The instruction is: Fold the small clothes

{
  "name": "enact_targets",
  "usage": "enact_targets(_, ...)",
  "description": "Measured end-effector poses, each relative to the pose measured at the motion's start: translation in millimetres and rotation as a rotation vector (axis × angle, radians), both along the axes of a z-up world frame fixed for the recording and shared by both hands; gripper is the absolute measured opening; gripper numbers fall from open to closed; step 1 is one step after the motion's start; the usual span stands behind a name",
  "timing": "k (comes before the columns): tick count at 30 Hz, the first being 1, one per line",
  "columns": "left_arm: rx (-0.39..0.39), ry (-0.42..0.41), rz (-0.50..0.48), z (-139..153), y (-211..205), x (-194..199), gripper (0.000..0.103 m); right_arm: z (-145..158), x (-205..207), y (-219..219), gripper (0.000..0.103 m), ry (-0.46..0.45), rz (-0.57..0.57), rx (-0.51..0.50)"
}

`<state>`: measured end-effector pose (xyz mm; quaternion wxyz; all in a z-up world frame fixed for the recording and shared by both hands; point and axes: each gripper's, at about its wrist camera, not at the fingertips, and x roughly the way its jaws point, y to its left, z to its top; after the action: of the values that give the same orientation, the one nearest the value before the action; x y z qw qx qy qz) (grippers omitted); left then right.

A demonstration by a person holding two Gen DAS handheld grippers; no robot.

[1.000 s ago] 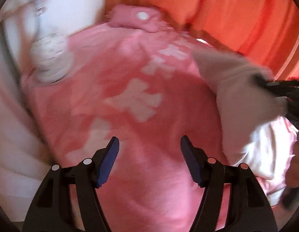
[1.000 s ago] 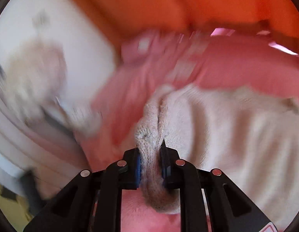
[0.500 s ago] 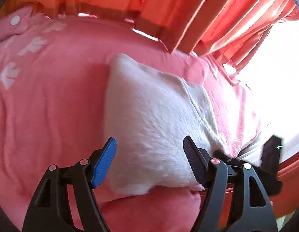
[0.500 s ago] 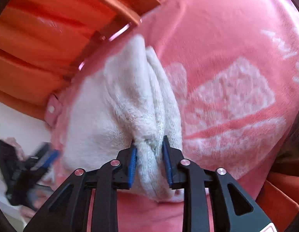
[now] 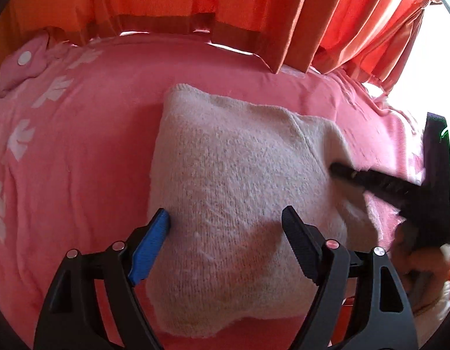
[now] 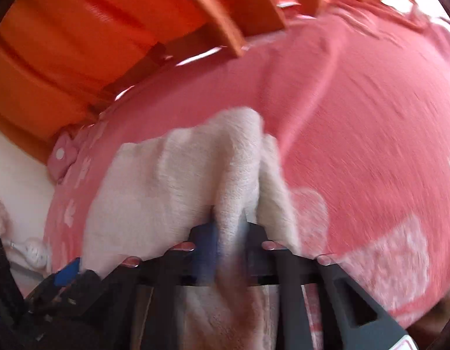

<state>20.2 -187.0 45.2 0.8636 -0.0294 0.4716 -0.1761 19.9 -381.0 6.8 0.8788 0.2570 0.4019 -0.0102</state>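
Left wrist: sweater (image 5: 233,192) flat, long axis near-to-far.

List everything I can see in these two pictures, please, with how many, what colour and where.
Knitted garment: one, cream-white, lying on the blanket, bunched at its right edge.
Blanket: one, pink with pale patches, covering the surface under the garment.
Small cushion: one, pink with a white dot, at the blanket's far left corner.
Curtains: orange, hanging behind the blanket.
White cloth: one piece, blurred, at the left edge of the right view; what it is I cannot tell.
Left tongs: one pair, black with blue pads, open above the garment's near part.
Right tongs: one pair, black, shut on a fold of the garment.
Hand: one, holding the right tongs.
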Motion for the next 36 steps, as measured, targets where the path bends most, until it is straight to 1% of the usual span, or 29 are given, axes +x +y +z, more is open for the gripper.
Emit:
enact_targets(2,-0.018,-0.015,0.013,4.5,4.9,-0.8,0.077,39.7,-13.6,5.1,0.011,-0.143,0.042,0.006)
enact_targets(3,-0.018,-0.022,0.021,4.8,5.7,0.5,0.077,49.8,-18.8,4.9,0.011,-0.183,0.045,0.0)
enact_targets(4,-0.02,-0.03,0.028,4.4,7.0,1.2,0.078,53.3,-21.3,2.9,0.011,-0.211,0.048,0.005)
enact_targets(5,-0.022,-0.036,0.031,2.7,7.7,2.6,0.079,39.3,-15.5,-3.2,0.011,-0.176,0.037,0.006)
enact_targets(6,-0.009,-0.027,0.035,-1.9,6.8,5.1,0.079,24.5,-9.3,-6.9,0.011,-0.125,0.024,-0.01)
enact_targets(8,0.008,0.006,0.036,-13.2,4.0,8.9,0.079,-39.4,8.7,-13.3,0.011,0.107,-0.019,-0.087)
enact_targets(9,0.017,0.018,0.033,-18.5,3.0,9.8,0.08,-45.5,6.5,-12.6,0.013,0.099,-0.031,-0.066)
enact_targets(10,0.021,0.021,0.033,-20.4,3.3,9.0,0.08,-41.5,-1.5,-13.9,0.015,0.06,-0.044,-0.036)
enact_targets(11,0.022,0.02,0.036,-21.0,5.0,7.7,0.08,-32.4,-9.2,-15.1,0.015,0.047,-0.05,-0.009)
enact_targets(12,0.011,0.023,0.035,-21.0,8.1,7.0,0.08,-21.8,-18.4,-16.6,0.02,0.034,-0.077,0.001)
enact_targets(14,-0.031,0.041,0.041,-21.3,15.0,8.8,0.083,-9.1,-35.7,-18.1,0.033,0.009,-0.104,0.001)
enact_targets(15,-0.054,0.048,0.048,-22.1,18.0,10.1,0.085,-7.5,-41.1,-18.4,0.049,0.008,-0.109,0.001)
enact_targets(16,-0.078,0.055,0.056,-23.7,20.8,10.9,0.086,-7.6,-46.7,-18.5,0.062,0.016,-0.113,0.001)
enact_targets(18,-0.108,0.086,0.065,-30.5,24.3,14.4,0.088,-19.0,-52.9,-17.1,0.063,0.066,-0.105,0.007)
enact_targets(19,-0.115,0.106,0.063,-34.5,24.2,16.0,0.088,-27.5,-56.0,-15.5,0.065,0.083,-0.104,0.016)
enact_targets(21,-0.116,0.111,0.065,-36.6,22.9,15.8,0.089,-41.7,-64.9,-18.1,0.067,0.093,-0.13,0.077)
enact_targets(23,-0.094,0.094,0.054,-35.2,19.1,14.3,0.089,-49.1,-65.8,-17.7,0.068,0.087,-0.141,0.16)
enact_targets(24,-0.085,0.09,0.051,-34.3,17.2,14.5,0.089,-50.3,-64.3,-17.3,0.068,0.091,-0.142,0.181)
enact_targets(27,-0.08,0.096,0.045,-34.7,14.7,16.3,0.09,-52.8,-58.0,-12.8,0.068,0.094,-0.136,0.2)
enact_targets(31,-0.083,0.108,0.039,-37.5,13.2,20.6,0.092,-58.8,-48.2,-7.7,0.072,0.105,-0.128,0.227)
enact_targets(36,-0.088,0.124,0.038,-41.3,12.4,26.6,0.095,-63.9,-41.4,-5.9,0.073,0.109,-0.134,0.246)
